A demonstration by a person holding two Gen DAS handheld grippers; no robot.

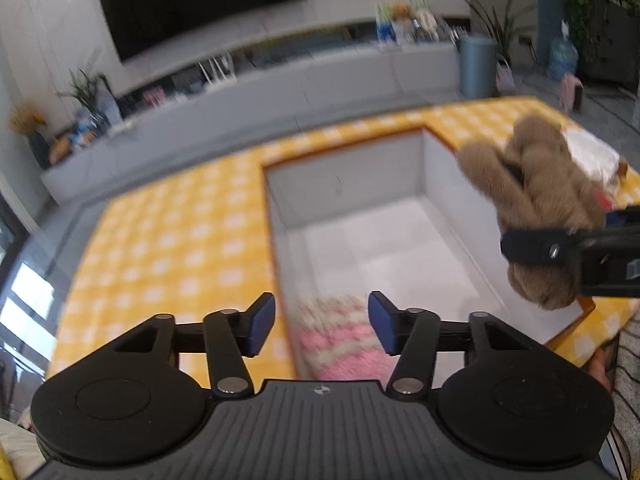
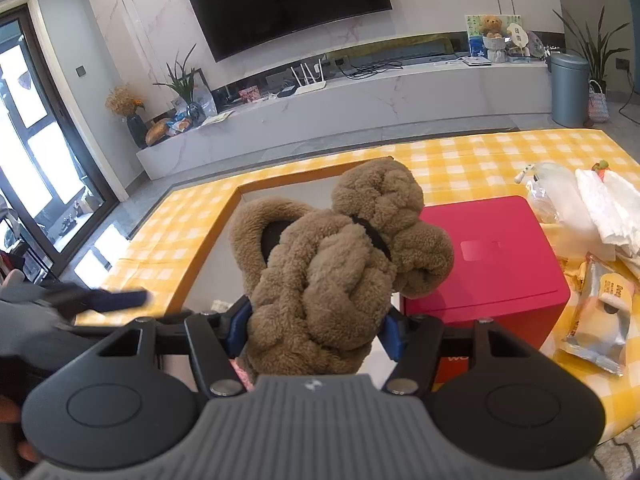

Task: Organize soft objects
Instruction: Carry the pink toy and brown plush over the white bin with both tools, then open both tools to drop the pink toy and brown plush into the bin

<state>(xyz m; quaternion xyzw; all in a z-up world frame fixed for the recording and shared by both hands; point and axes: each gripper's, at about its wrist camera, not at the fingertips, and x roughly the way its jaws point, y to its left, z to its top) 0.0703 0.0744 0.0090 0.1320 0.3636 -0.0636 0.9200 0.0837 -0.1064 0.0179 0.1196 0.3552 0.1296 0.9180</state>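
A brown plush toy (image 2: 340, 264) hangs over the open white box (image 2: 208, 256), and my right gripper (image 2: 316, 328) is shut on its lower part. The left wrist view shows the same plush toy (image 1: 540, 184) at the right, with one right finger (image 1: 532, 247) across it. My left gripper (image 1: 322, 320) stands open above the near corner of the box (image 1: 344, 176). A pink and white knitted soft thing (image 1: 340, 340) lies below and between its blue pads, which do not press on it. The box floor beyond it is bare.
A yellow checked cloth (image 1: 168, 240) covers the table. A red box (image 2: 492, 256) stands right of the white one. Snack packets (image 2: 600, 308) and white bags (image 2: 608, 208) lie at the far right. A striped sleeve (image 1: 628, 360) shows at the right edge.
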